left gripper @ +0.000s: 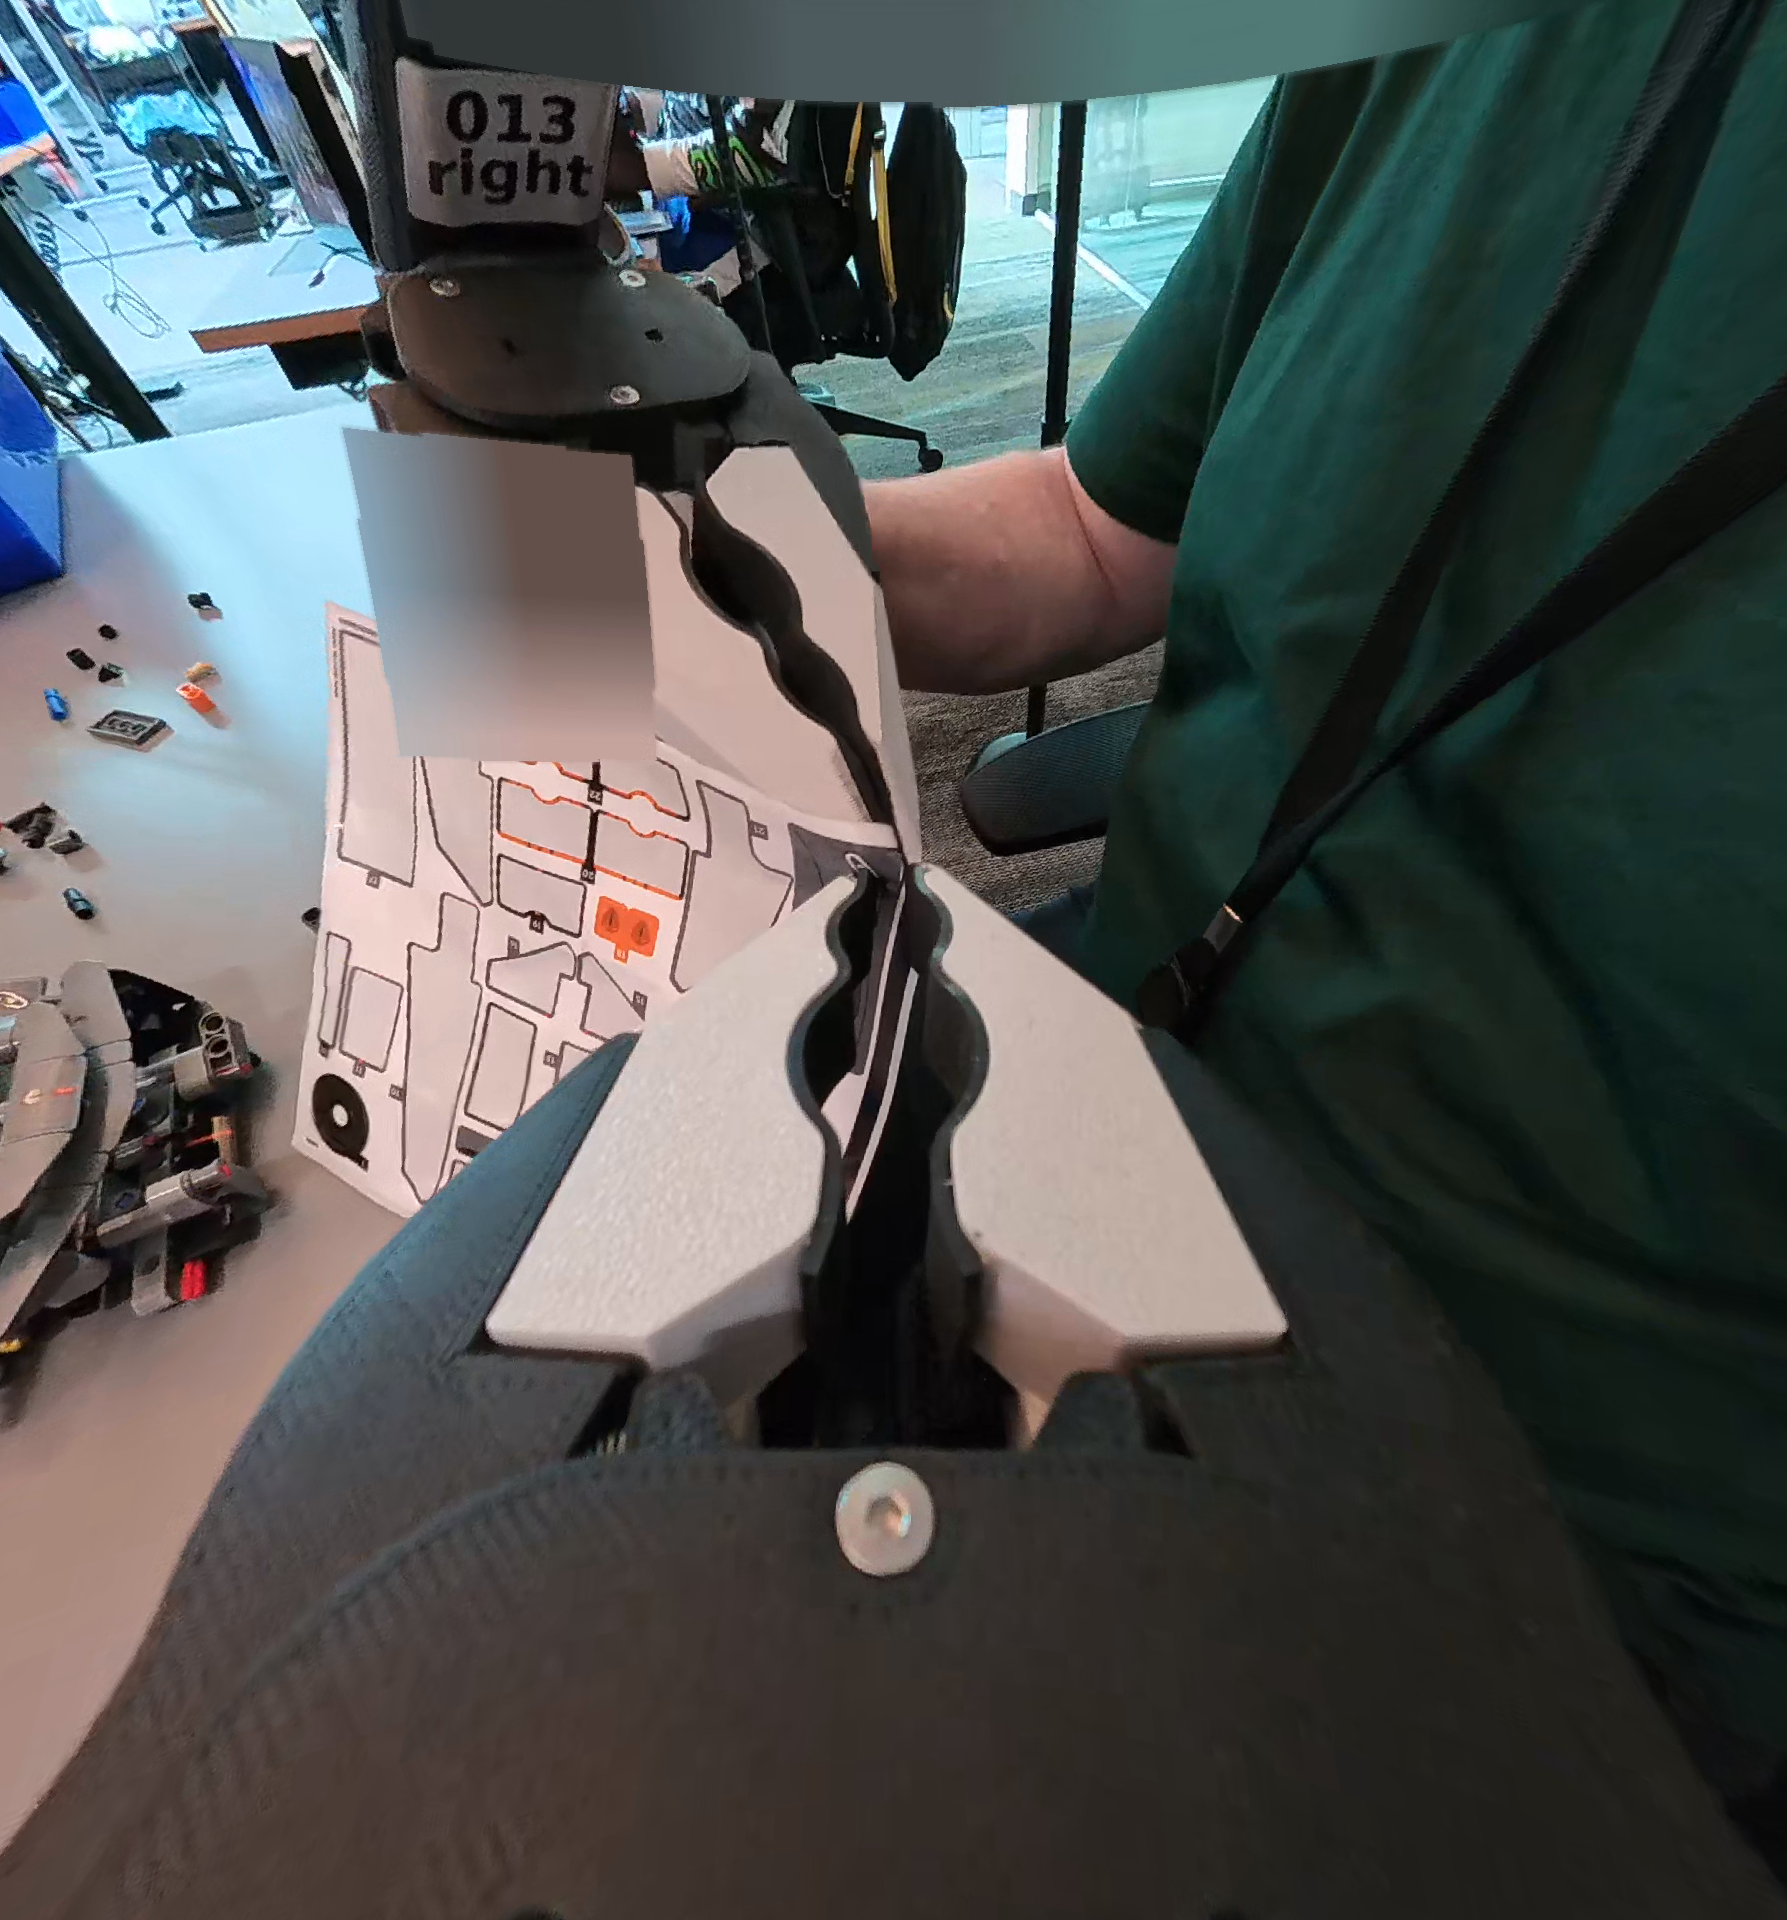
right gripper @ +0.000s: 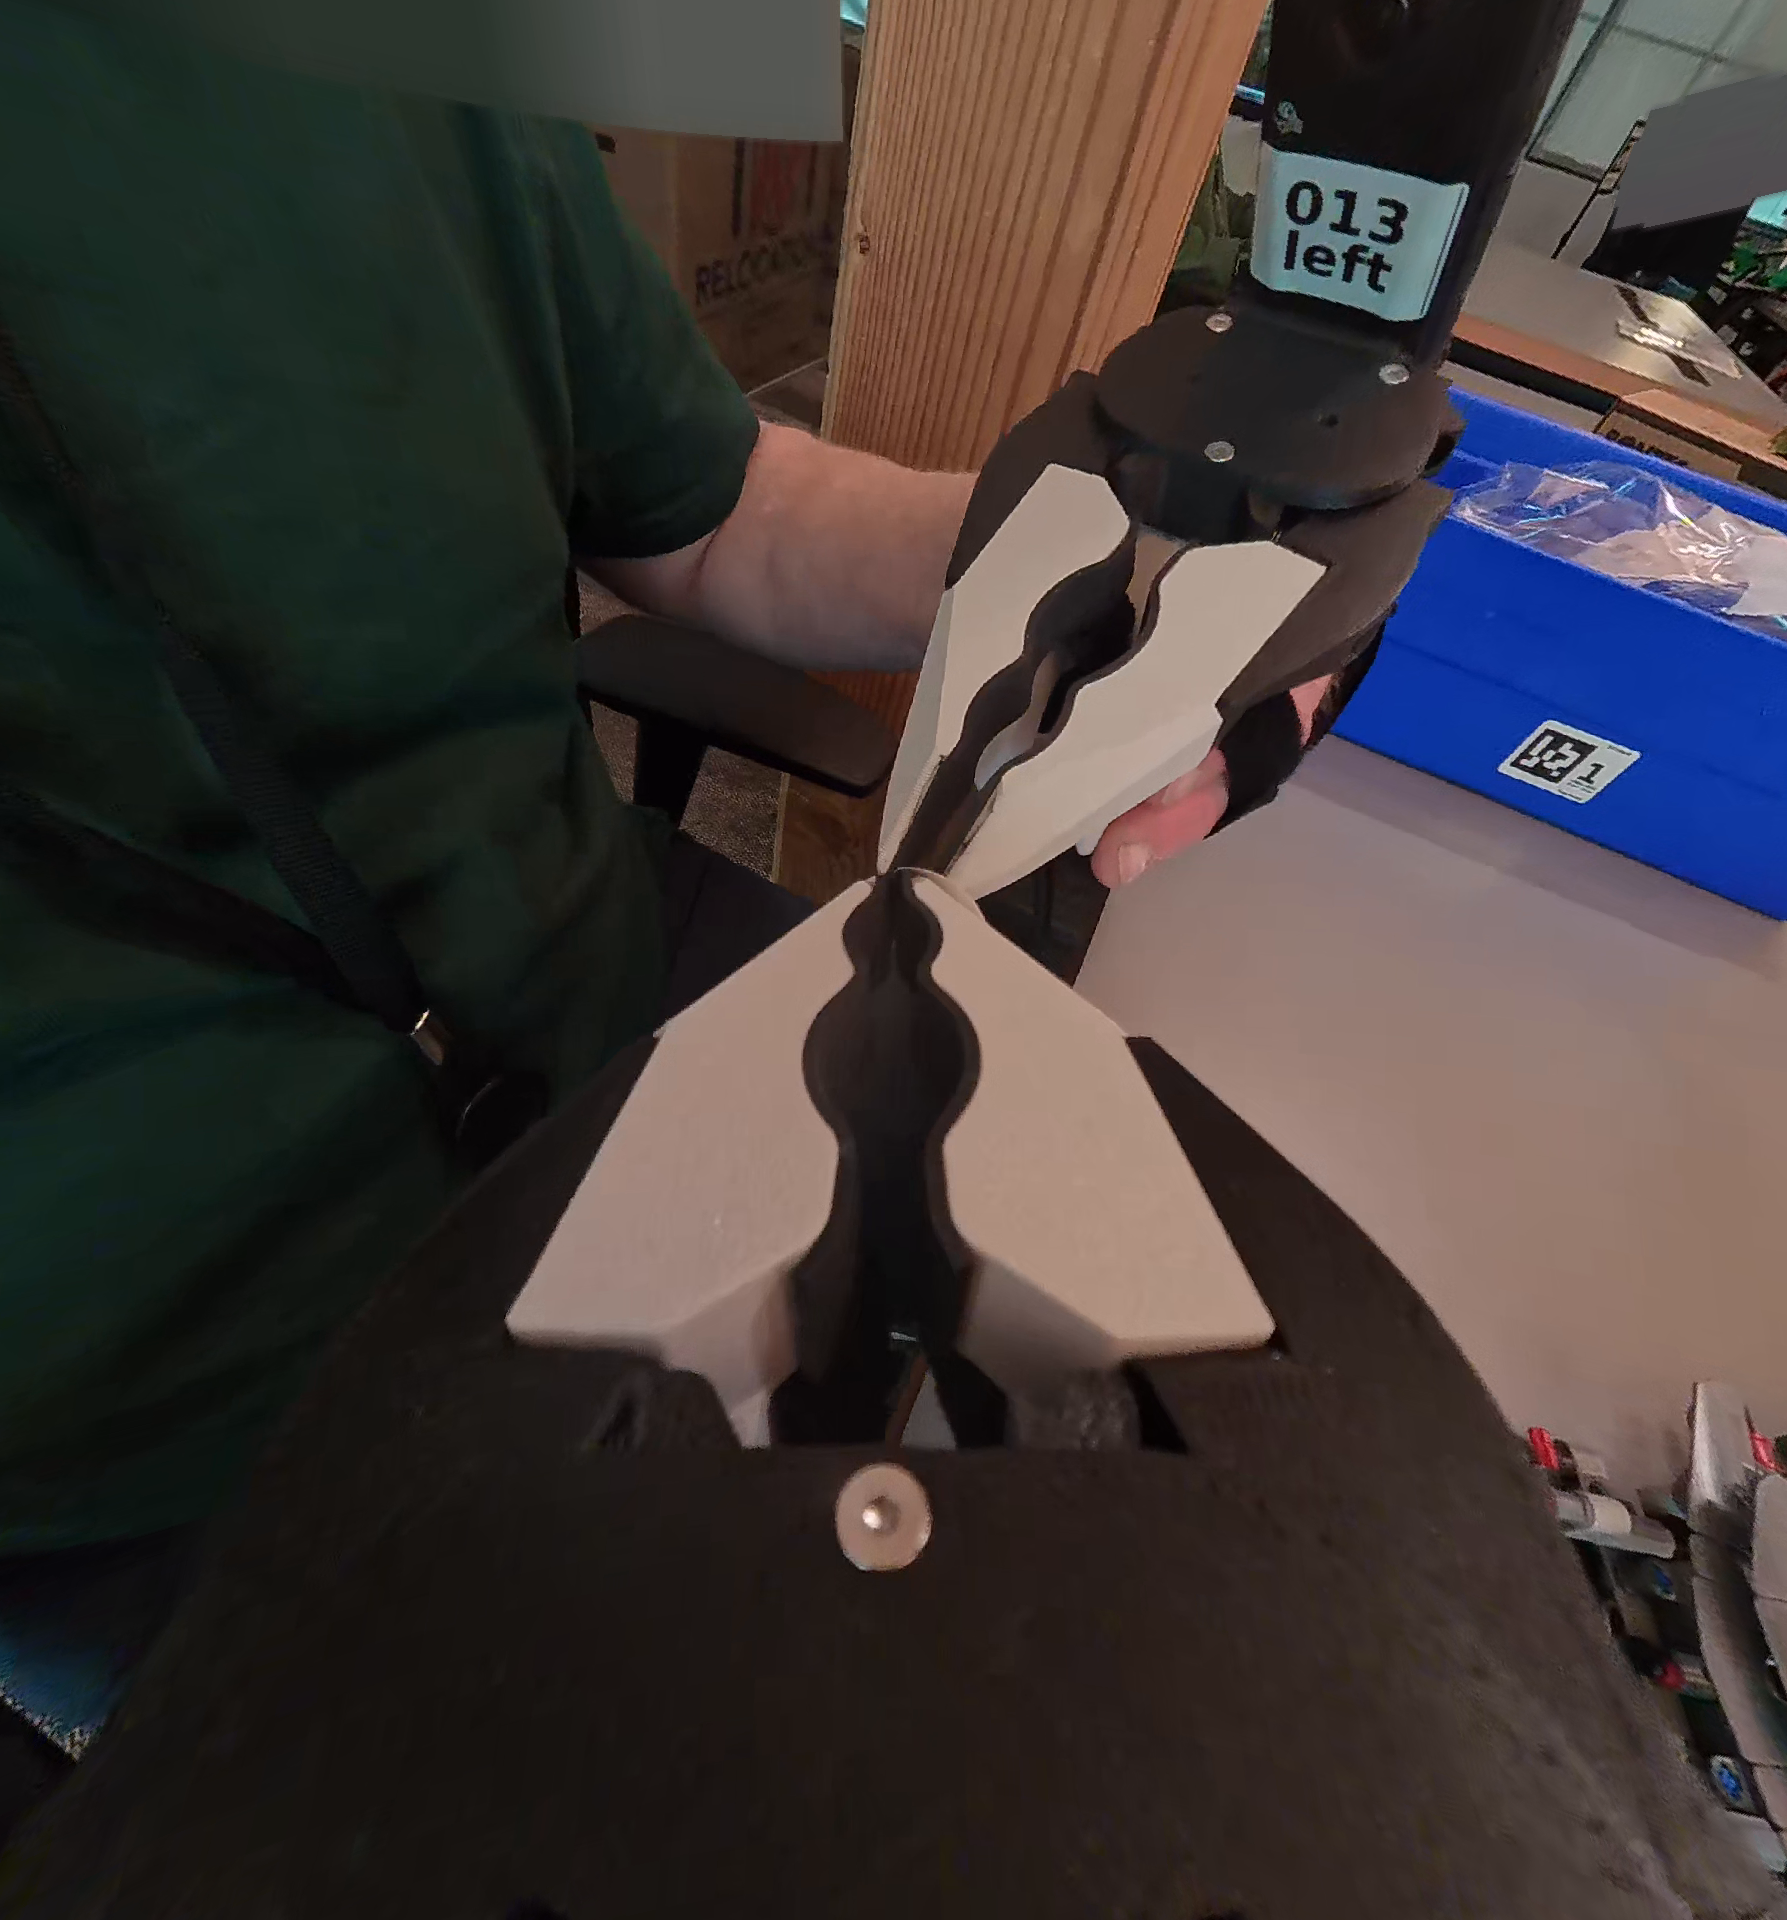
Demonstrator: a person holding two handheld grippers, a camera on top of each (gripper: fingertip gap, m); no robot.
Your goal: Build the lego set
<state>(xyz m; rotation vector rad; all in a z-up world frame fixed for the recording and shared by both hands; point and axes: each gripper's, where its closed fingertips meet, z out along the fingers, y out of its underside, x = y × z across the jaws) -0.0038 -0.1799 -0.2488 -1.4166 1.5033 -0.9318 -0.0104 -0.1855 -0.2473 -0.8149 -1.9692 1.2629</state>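
Both the left gripper [left gripper: 894,883] and right gripper [right gripper: 904,883] clamp their jaws tip-to-tip on the sticker sheet [left gripper: 515,935].

In the left wrist view, the half-built lego model [left gripper: 58,1153] sits on the desk [left gripper: 193,1507] at near left, loose pieces [left gripper: 130,727] farther off, the sticker sheet [left gripper: 515,935] to their right.

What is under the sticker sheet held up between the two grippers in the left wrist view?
Below the sticker sheet the grey table shows at its left edge. Whatever lies directly behind the sheet is covered by it and by the left gripper.
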